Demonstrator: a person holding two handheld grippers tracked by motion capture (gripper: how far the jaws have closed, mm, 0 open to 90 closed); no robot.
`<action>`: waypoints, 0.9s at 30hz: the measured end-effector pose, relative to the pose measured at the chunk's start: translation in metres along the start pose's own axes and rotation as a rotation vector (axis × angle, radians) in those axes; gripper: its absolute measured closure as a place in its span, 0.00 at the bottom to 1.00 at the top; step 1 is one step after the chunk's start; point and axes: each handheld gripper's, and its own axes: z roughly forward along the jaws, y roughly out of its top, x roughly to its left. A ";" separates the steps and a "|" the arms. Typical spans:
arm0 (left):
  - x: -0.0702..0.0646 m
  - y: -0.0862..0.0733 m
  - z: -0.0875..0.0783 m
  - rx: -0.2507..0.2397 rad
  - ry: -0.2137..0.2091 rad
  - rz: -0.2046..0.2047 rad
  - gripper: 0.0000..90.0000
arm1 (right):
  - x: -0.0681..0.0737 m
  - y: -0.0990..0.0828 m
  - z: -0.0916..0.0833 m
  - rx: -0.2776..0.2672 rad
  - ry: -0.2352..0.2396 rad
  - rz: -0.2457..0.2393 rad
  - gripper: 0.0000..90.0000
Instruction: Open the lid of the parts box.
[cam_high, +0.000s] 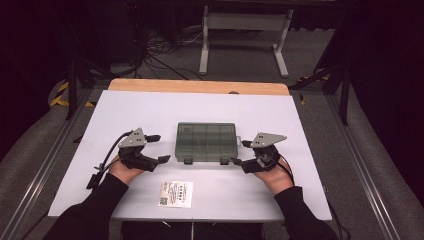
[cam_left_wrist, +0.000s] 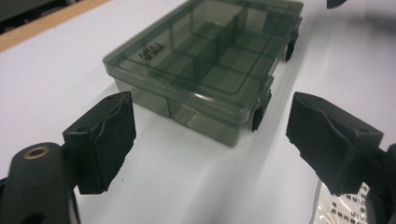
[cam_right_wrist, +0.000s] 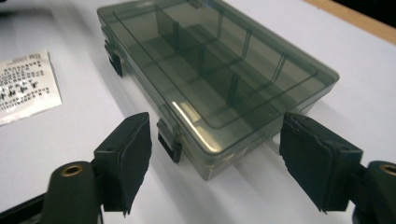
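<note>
1. A smoky clear box lies flat on the white table, about midway between the left and right edges and a little nearer the front edge than the far wooden edge.
2. Its lid is down; inner dividers show through it, splitting the box into compartments.
3. Two dark latches sit on the side of the box facing the front edge.
4. The left gripper rests low by the box's left end, held in the person's left hand. Its jaws stand apart with nothing between the pads; in the left gripper view the box's near corner lies ahead of them, not touching.
5. The right gripper is at the box's right end, held in the right hand. Its jaws are also apart; in the right gripper view the box's corner and one latch sit just ahead of the gap, with no pad pressing on them.
6. A printed card lies near the front edge, in front of the box and apart from it.
</note>
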 end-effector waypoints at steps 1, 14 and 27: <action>0.000 -0.002 0.002 0.012 -0.008 -0.003 0.18 | 0.000 -0.002 0.002 0.011 0.001 0.004 0.29; 0.001 -0.005 0.008 0.038 -0.033 -0.010 0.28 | -0.002 -0.009 0.005 0.026 -0.002 0.017 0.35; -0.003 -0.005 0.017 0.081 -0.066 0.007 0.51 | -0.003 -0.012 0.003 0.035 0.006 0.021 0.50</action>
